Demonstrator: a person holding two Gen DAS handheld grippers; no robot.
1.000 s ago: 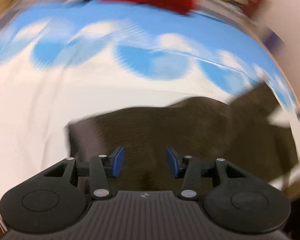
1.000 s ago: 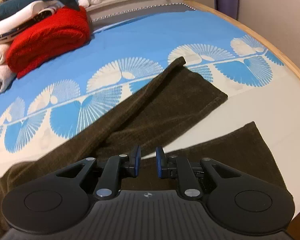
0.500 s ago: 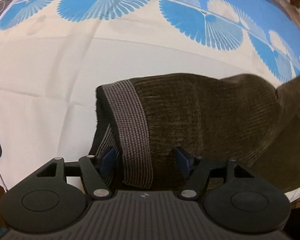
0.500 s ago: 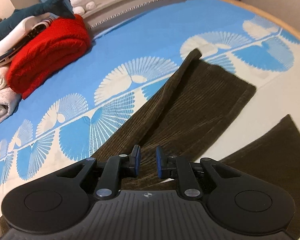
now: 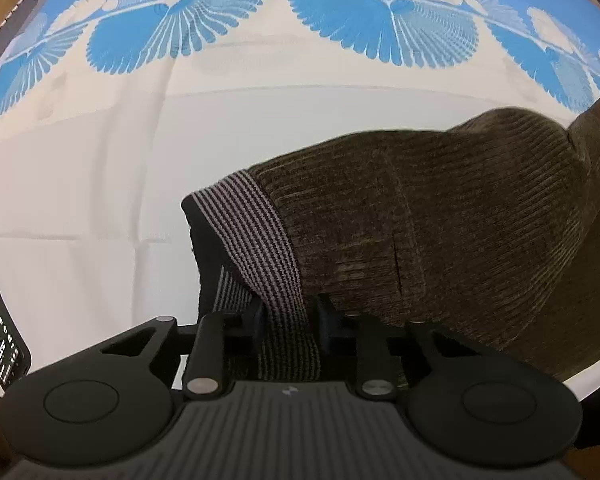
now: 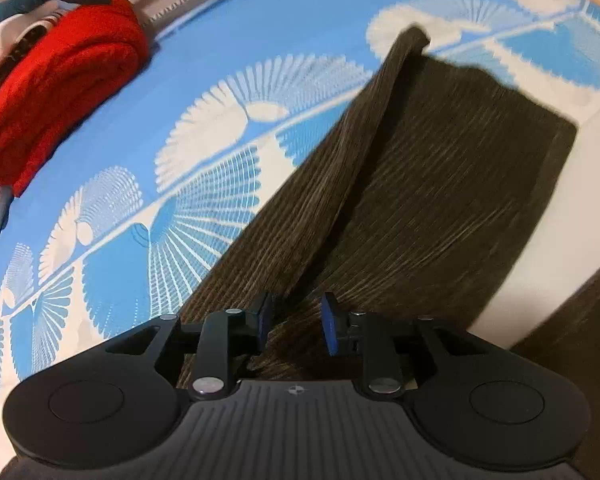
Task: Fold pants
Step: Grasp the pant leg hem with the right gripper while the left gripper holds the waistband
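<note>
The pants (image 5: 440,216) lie on a bed sheet (image 5: 100,168) that is white near the camera and blue with white fan shapes farther off. They are dark brown corduroy, with a grey-and-black striped waistband (image 5: 260,240) at one end.

In the left wrist view the left gripper (image 5: 288,320) points steeply down at that waistband. The striped band runs straight between its two fingers, and the jaws are closing on it — the pads sit against the fabric on both sides, so the band is pinched. Behind the band the seat of the pants humps up in a rounded fold. At the left edge a phone (image 5: 0,320) with a lit screen lies on the sheet.

The right gripper (image 6: 294,322) hangs low over one pant leg (image 6: 440,184) (the picture is a little blurred here). Its jaws are opening, a narrow gap between the blue pads (image 6: 330,324), with the corduroy under them and nothing gripped. The leg stretches away across the sheet to its hem; one long edge is folded over. A second strip of brown shows at the lower right. Far left, a folded red blanket (image 6: 60,84) sits on the blue part of the sheet.
</note>
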